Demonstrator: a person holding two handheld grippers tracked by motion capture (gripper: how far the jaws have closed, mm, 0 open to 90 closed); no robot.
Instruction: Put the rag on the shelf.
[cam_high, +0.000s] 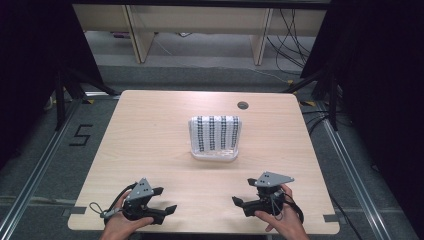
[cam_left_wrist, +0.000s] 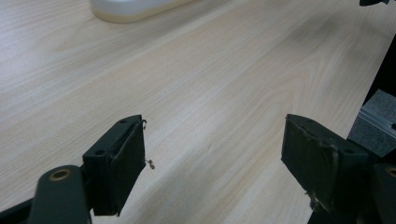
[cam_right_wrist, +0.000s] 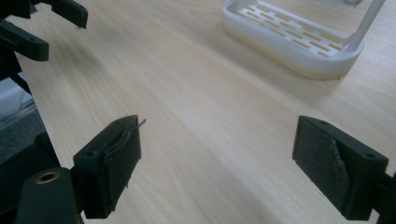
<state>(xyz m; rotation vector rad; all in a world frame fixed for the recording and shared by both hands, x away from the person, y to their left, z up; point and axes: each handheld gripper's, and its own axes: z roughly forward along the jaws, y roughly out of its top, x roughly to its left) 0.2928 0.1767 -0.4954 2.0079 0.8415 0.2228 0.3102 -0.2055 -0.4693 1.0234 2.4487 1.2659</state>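
Resting near the front edge of a pale wooden table, the two hand-held grippers sit well apart from each other, one toward each front corner. The left gripper lies by the front left corner with the person's left hand wrapped around its rear, its grey three-cornered plate on top and a cable loop trailing toward the left edge; its jaws stand wide apart with nothing between them, and in the left gripper view the left gripper frames only bare wood grain between its worn black pads. The right gripper lies by the front right corner under the person's right hand, also topped by a grey plate, and its jaws are likewise spread and empty, pointing toward the left gripper; in the right gripper view the right gripper shows its two frayed pads wide apart over the tabletop, with the left gripper's jaws at the upper left. A white slotted rack stands near the middle of the table, slightly toward the back edge and well clear of both grippers; its base has rows of narrow slots, seen closer in the right gripper view, where a white upright part rises at its far end. A round cable hole sits near the back edge, just behind the rack.
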